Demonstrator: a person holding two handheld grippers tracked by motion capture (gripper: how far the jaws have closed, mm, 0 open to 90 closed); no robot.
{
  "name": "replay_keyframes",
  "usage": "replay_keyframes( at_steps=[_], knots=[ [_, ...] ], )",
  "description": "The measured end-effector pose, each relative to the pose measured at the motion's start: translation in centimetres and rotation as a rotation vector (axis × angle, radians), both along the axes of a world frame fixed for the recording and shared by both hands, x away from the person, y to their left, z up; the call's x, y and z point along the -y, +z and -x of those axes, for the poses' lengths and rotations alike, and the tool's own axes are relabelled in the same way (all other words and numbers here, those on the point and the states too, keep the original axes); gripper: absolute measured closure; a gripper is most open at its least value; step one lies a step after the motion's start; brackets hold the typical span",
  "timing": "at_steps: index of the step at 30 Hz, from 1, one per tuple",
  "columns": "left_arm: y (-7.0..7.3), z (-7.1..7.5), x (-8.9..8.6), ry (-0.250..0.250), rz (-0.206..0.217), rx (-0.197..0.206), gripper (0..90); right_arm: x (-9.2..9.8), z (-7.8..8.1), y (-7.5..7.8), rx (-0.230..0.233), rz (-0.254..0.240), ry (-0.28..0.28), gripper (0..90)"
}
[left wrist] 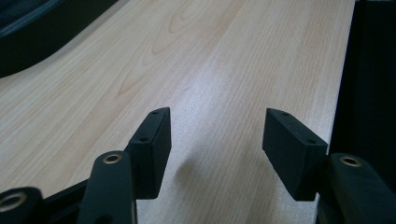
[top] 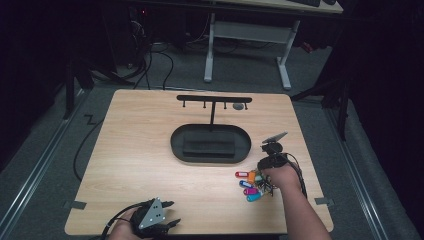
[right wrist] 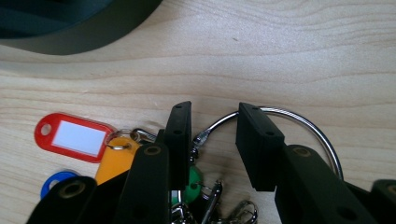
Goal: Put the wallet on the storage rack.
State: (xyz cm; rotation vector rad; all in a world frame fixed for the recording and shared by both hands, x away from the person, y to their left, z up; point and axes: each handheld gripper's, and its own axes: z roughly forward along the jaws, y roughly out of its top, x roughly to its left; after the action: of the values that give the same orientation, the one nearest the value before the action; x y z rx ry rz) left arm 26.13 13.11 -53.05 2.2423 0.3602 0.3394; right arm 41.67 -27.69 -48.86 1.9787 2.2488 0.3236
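A bunch of keys on a large metal ring [right wrist: 303, 121] lies on the wooden table at the right, with red [right wrist: 74, 137], orange [right wrist: 116, 161], blue [right wrist: 53, 179] and green [right wrist: 194, 179] tags. In the high view the bunch [top: 248, 186] is beside the person's right hand. My right gripper [right wrist: 214, 126] stands over it, its jaws straddling the ring's wire with a gap left between the pads. My left gripper [top: 171, 212] rests low at the table's front edge, and its jaws [left wrist: 215, 140] are open over bare wood.
A black oval tray [top: 175, 142] sits mid-table with a T-shaped hook rack [top: 212, 100] rising behind it; a small grey item [top: 238, 106] hangs at the rack's right end. The tray's rim [right wrist: 70, 32] lies just beyond the keys. The table's right edge is close to the right hand.
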Motion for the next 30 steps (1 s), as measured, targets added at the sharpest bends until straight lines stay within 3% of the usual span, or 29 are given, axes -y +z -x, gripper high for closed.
replay_keyframes(
  at_steps=[13, 24, 30],
  knots=[
    [0.1, 0.3, 0.2, -0.011, -0.004, 0.006, 42.0, -0.5, 0.0, 0.0, -0.017, 0.006, 0.01, 70.2],
    [-0.1, 0.4, 0.3, -0.023, -0.025, 0.011, 41.9, -0.5, -0.1, -0.1, -0.026, -0.004, -0.015, 63.0],
    [0.1, 0.2, 0.1, -0.019, -0.013, 0.016, 41.7, -1.0, -0.4, -0.1, -0.029, 0.024, -0.004, 65.0]
  ],
)
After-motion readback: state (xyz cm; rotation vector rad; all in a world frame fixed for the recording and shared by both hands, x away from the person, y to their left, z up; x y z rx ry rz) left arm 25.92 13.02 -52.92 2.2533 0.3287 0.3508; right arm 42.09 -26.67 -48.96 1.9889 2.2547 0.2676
